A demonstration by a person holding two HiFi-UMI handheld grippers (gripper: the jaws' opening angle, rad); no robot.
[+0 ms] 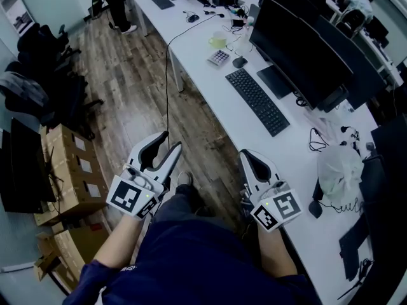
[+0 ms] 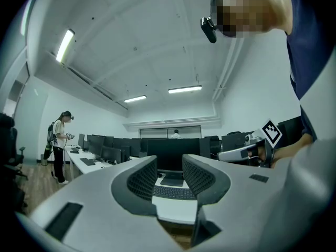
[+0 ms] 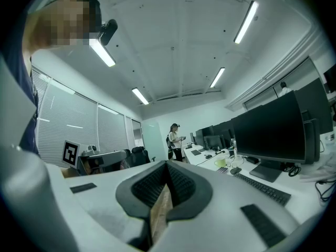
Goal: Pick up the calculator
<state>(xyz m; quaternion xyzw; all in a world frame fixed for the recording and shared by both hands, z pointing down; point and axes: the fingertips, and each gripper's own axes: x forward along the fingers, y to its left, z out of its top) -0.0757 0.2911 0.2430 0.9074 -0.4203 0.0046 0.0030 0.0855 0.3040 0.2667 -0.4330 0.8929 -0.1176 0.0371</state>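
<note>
The calculator, small and pale with a grid of keys, lies on the long white desk, far ahead of both grippers. In the right gripper view the calculator is a tiny shape beside a green mug. My left gripper hovers over the wooden floor beside the desk, its jaws apart with nothing between them. My right gripper is near the desk's front edge, its jaws pressed together and empty.
A green mug, a mouse, a black keyboard and monitors surround the calculator. A white bag and cables lie near the right gripper. Cardboard boxes and chairs stand at the left. A person stands far off.
</note>
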